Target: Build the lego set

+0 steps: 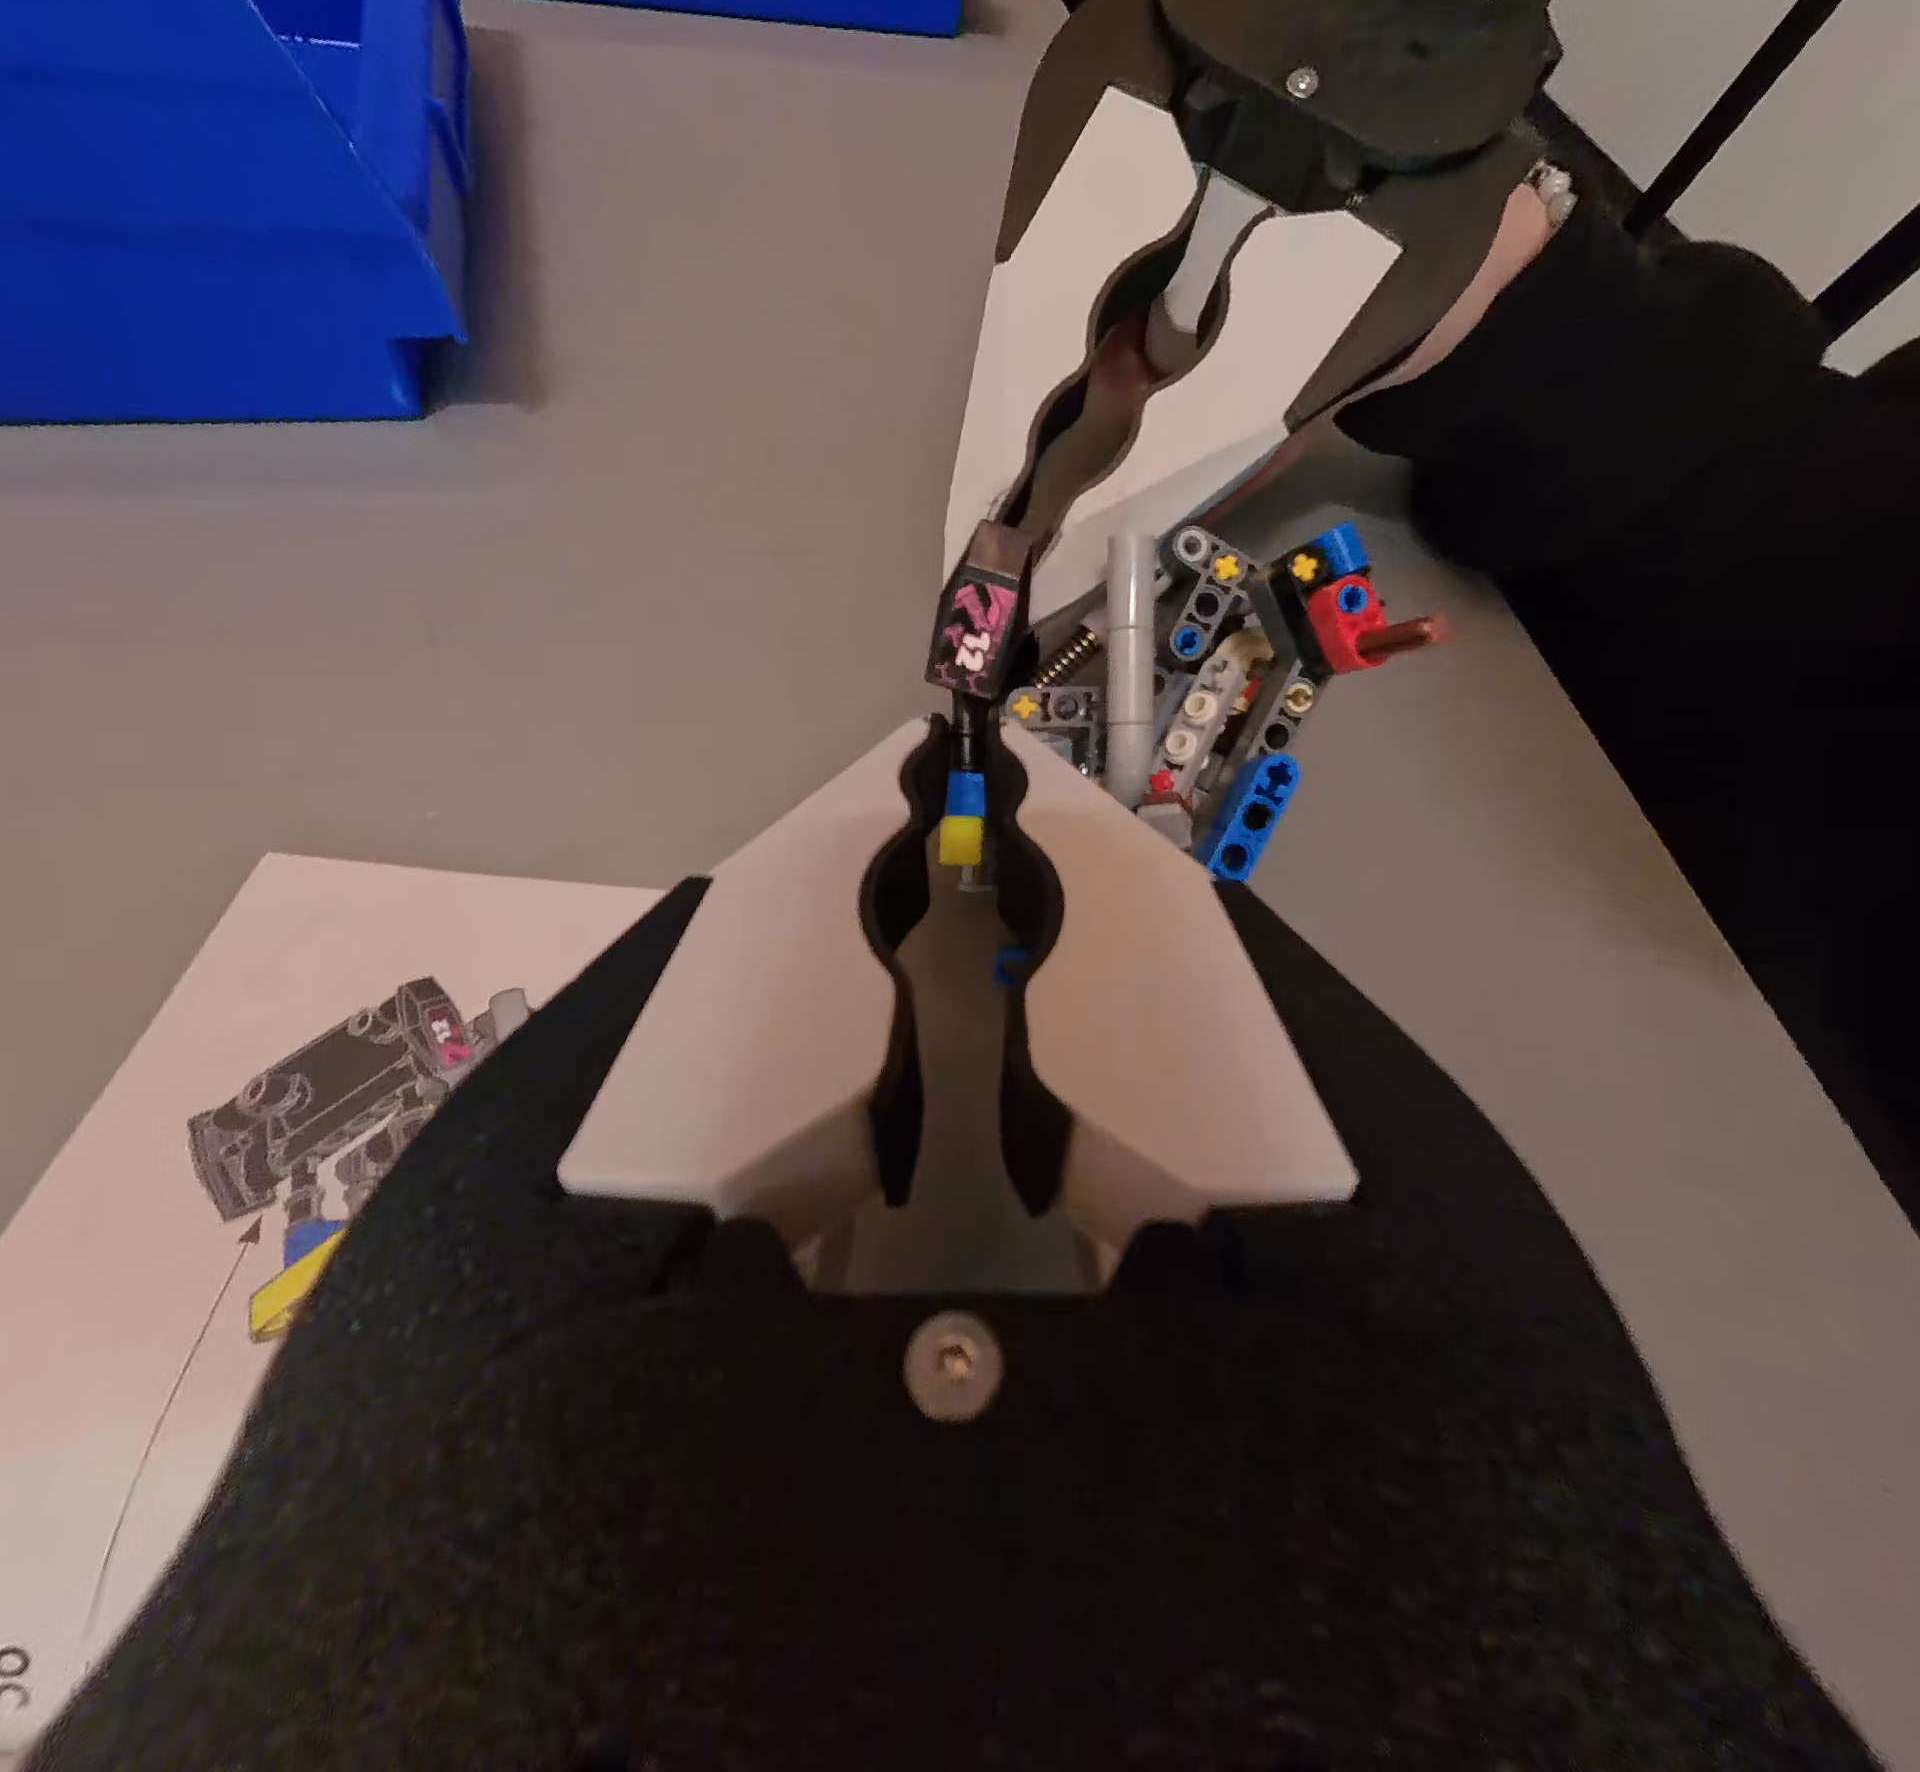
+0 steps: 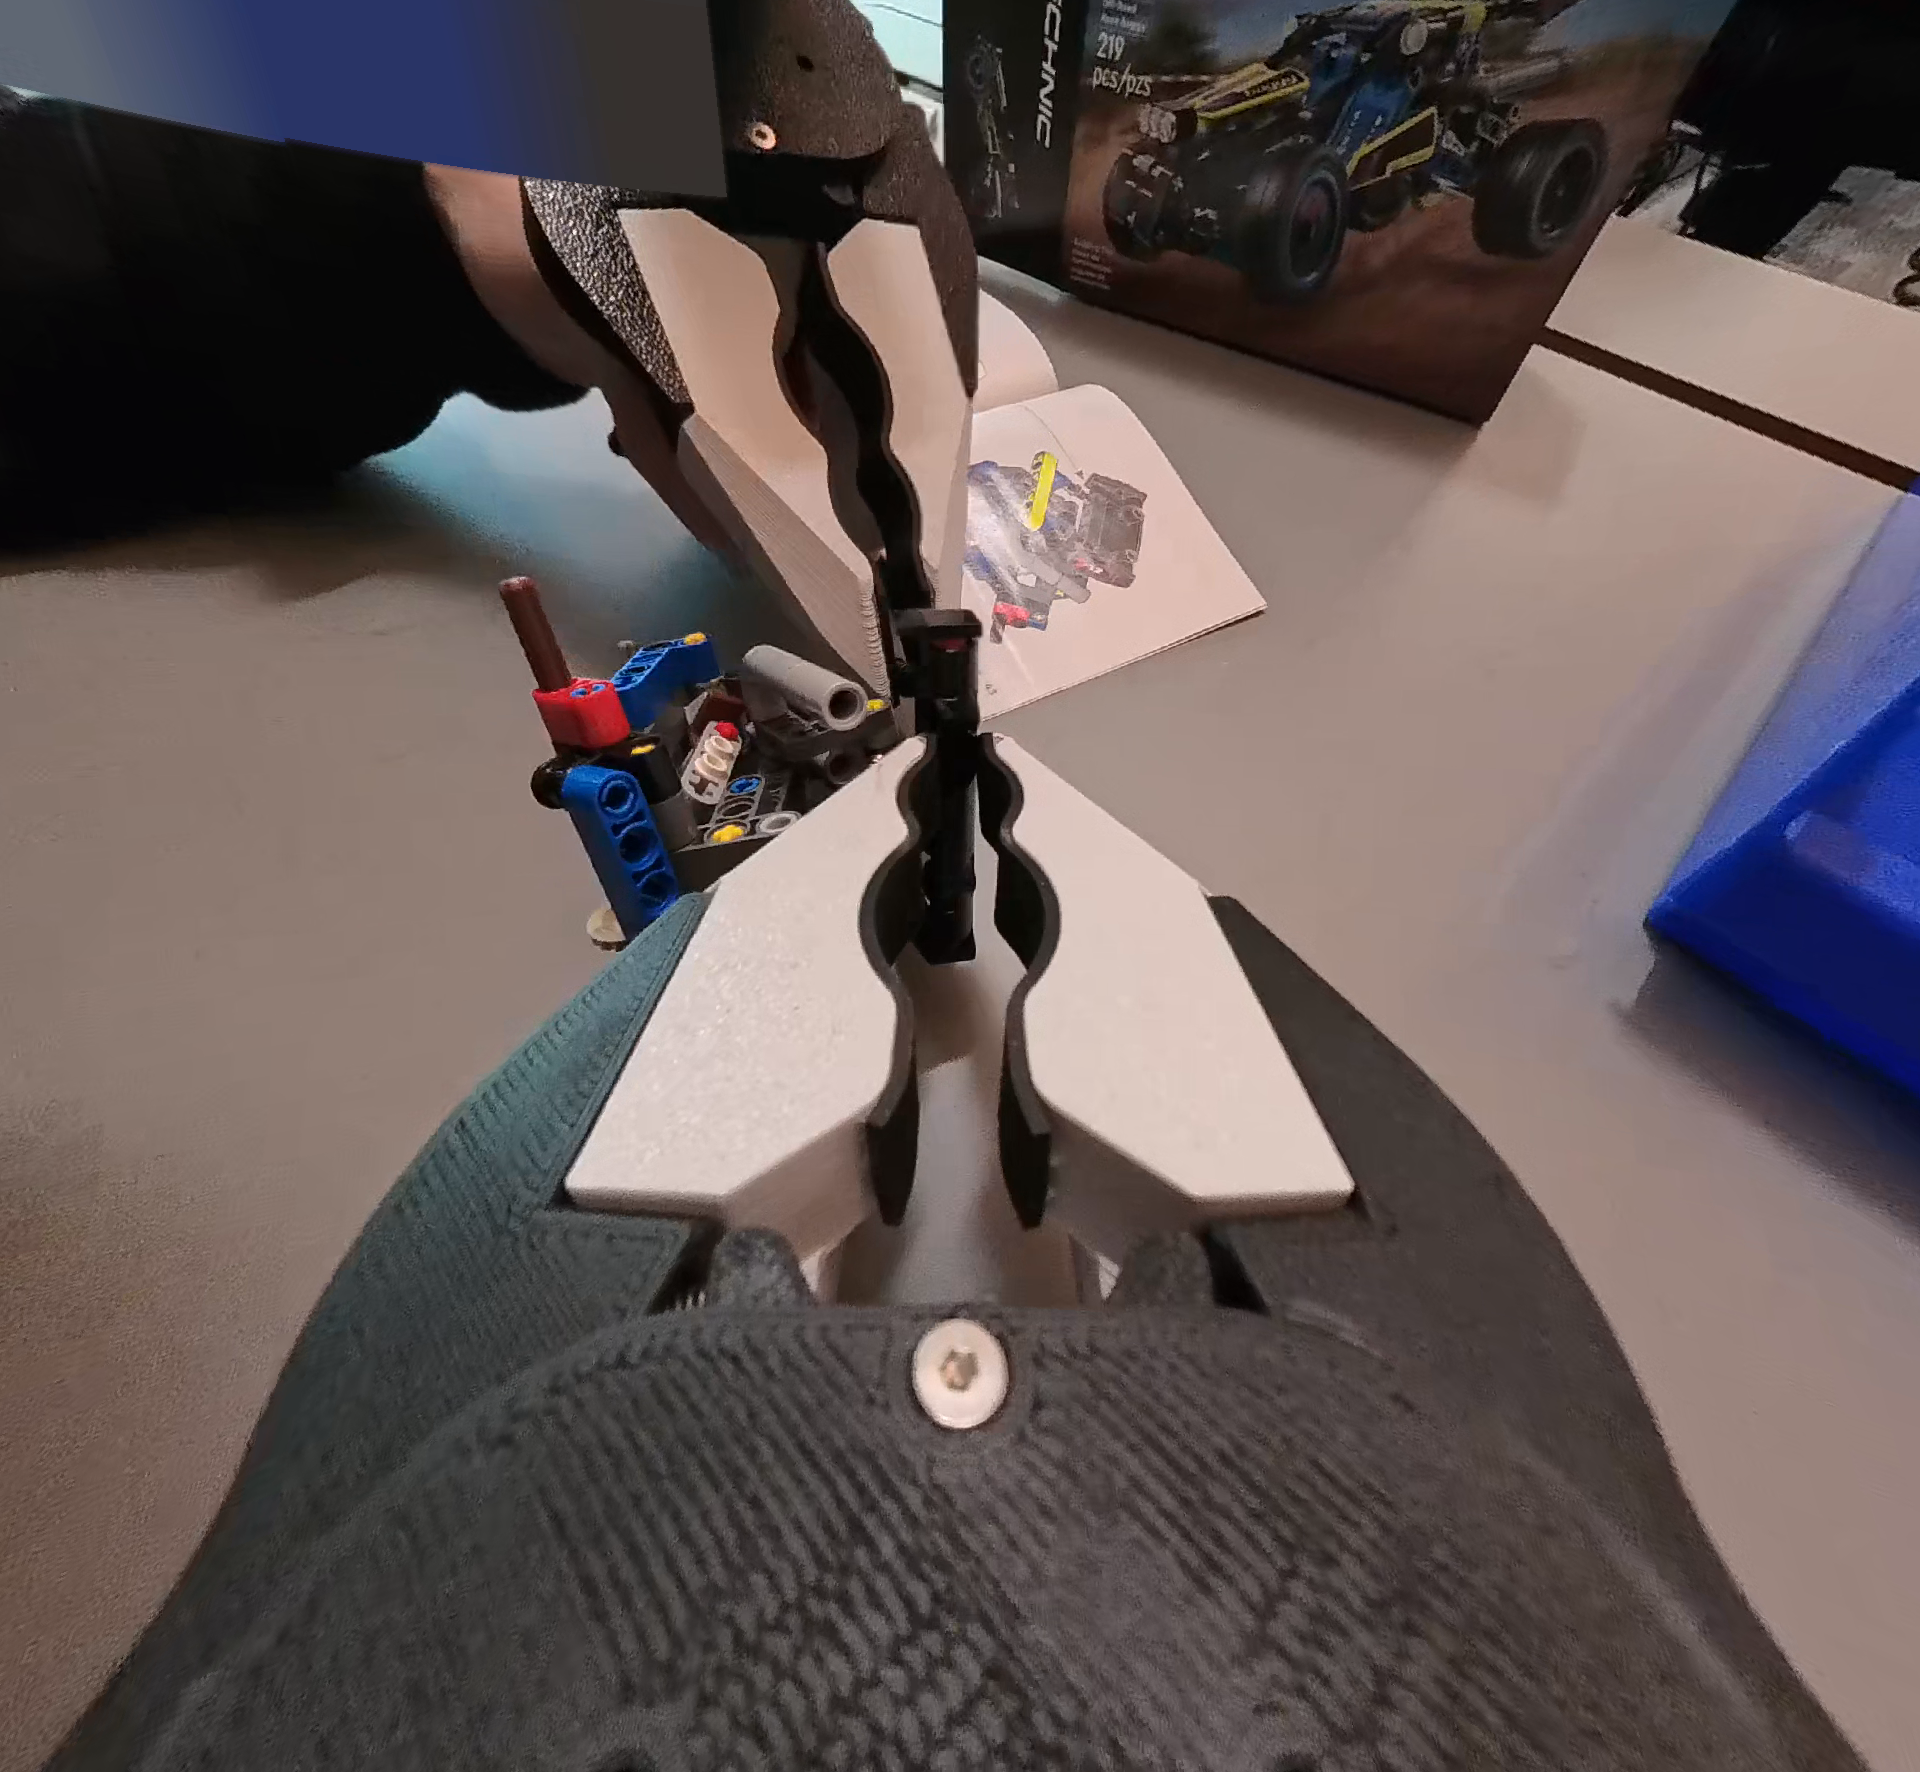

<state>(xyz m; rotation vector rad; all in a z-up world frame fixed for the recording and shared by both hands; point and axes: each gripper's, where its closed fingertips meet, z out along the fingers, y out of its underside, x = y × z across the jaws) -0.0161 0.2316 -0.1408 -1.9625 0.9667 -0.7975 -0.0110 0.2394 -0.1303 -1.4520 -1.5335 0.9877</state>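
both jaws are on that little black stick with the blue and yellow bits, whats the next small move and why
Probably a short push of the two ends toward each other along the rod's line. The left gripper is shut on the end with the blue and yellow sleeves; the right gripper is shut on the end with the patterned black block. The black rod shows bare between them, so the block may not be seated.

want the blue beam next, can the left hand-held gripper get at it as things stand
Probably not yet: the left hand-held gripper is shut on the black rod assembly. The blue beam lies uncovered at the parts pile's near edge.
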